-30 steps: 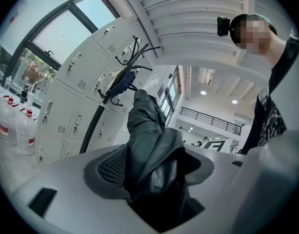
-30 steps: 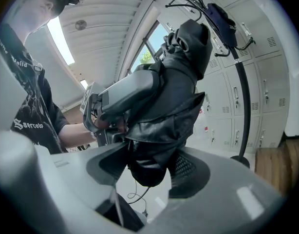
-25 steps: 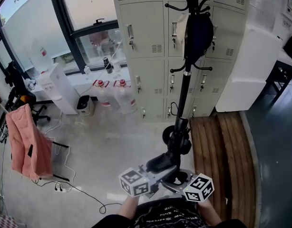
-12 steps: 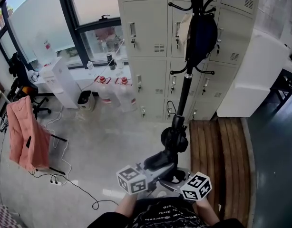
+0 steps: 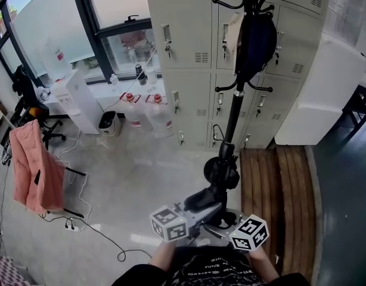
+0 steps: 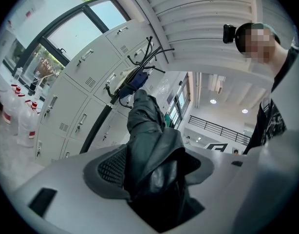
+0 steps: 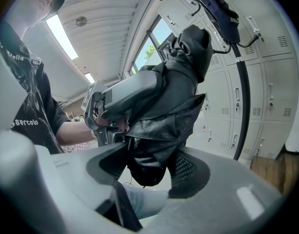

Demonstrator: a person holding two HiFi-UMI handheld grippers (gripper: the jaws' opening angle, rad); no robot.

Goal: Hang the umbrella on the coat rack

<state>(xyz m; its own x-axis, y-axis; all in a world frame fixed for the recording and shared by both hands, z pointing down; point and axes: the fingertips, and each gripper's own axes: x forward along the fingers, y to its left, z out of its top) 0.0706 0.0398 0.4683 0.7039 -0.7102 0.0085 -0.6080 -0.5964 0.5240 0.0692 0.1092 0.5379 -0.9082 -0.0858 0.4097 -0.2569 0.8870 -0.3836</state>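
- The umbrella [image 7: 181, 77] shows no handle or tip that can be made out, only a bunched black bundle; in the head view its far end overlaps the foot of the coat rack [image 5: 233, 109], so the rack's base is hidden; the rack's top is cut off by the frame edge.
- Left tool [image 6: 154, 172]: its jaws are closed onto the umbrella's folded canopy, whose fabric fills the gap between the pads; the bundle runs straight out ahead of it.
- Right tool [image 7: 149, 167]: its jaws stand part-way apart and are clamped on the same umbrella nearer its lower end; a rounded dark lump hangs just under the jaws; the left tool's grey body grips the bundle just beyond.
- The canopy is black, glossy and creased, almost leathery in look; both tools are smooth grey plastic with dark perforated pads.
- The coat rack is a slim black pole with curved black hooks, upright ahead of both tools; the right gripper view shows a gap between pole and umbrella; a dark blue cap [image 7: 222, 13] hangs from an upper hook.
- Behind the rack stands a wall of pale metal lockers [image 5: 186, 52] with small vents and handles.
- Ahead on the left tool's side, clear water bottles [image 5: 160, 117] with red caps stand on the floor; farther out a pink garment [image 5: 34, 174] drapes over a dark frame; a thin cable [image 5: 96, 236] trails nearby.
- On the right tool's side lies a slatted wooden platform [image 5: 278, 183].
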